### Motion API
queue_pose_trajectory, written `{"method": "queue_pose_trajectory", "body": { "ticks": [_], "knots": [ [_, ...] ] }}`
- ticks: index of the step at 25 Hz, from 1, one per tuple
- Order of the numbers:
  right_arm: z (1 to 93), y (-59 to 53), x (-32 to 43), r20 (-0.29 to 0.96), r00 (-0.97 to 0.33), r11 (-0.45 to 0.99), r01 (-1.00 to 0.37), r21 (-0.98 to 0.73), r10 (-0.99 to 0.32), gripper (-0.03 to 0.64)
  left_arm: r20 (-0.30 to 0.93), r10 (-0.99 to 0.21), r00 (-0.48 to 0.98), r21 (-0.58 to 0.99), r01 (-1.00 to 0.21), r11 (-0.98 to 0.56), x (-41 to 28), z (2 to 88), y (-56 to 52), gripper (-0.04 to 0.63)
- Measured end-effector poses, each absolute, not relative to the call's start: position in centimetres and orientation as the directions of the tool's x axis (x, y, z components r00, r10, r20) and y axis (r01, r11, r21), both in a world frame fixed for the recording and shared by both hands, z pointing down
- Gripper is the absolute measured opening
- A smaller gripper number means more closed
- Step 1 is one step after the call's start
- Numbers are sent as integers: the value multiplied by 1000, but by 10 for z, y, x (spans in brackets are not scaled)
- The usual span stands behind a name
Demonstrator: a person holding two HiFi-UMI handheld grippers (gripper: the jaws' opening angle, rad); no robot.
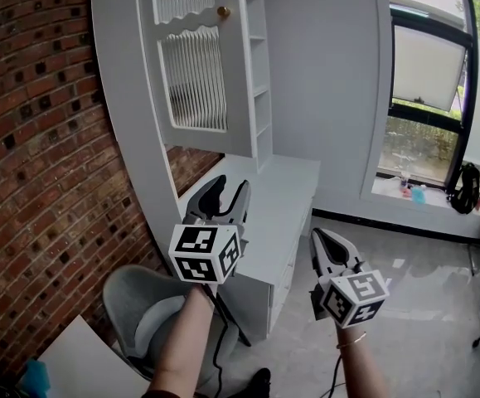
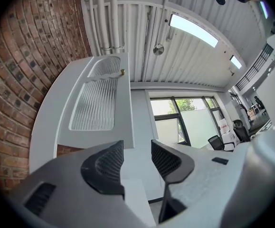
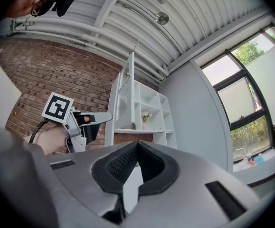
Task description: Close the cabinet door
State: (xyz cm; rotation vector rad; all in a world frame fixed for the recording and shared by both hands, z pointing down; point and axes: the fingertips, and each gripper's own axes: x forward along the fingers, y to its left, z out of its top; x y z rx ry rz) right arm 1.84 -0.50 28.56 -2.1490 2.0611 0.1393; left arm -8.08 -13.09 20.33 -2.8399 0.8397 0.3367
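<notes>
The left gripper has its jaws well apart with nothing between them; its own view looks through the gap at bare white panel and wall. The right gripper, lower and off to the left gripper's right, has its jaws together at the tips and holds nothing. Above and ahead of the left gripper hangs the cabinet door, a white leaf with ribbed glass panes, standing open and swung out from the shelves behind it. The door's long axis is upright, and its small brass knob sits high up near the edge closest to the shelves. I cannot tell for certain which edge carries the hinges. Neither gripper touches the door. The left gripper sits almost straight below the door, while the right gripper is farther away, so the left looks better placed to reach up and push the leaf shut.
</notes>
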Motion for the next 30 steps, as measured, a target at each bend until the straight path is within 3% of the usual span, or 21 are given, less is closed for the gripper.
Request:
{"method": "queue_pose_trajectory", "body": {
  "ticks": [9, 30],
  "knots": [
    [265, -62, 63, -203, 62, -57, -998, -31, -977, 2, -285, -536, 795, -129, -586, -800, -34, 168, -184, 210],
    [279, -133, 95, -197, 70, -55, -995, -82, -978, 1, -320, -580, 749, -272, -659, -701, 16, 148, -224, 210]
  ]
}}
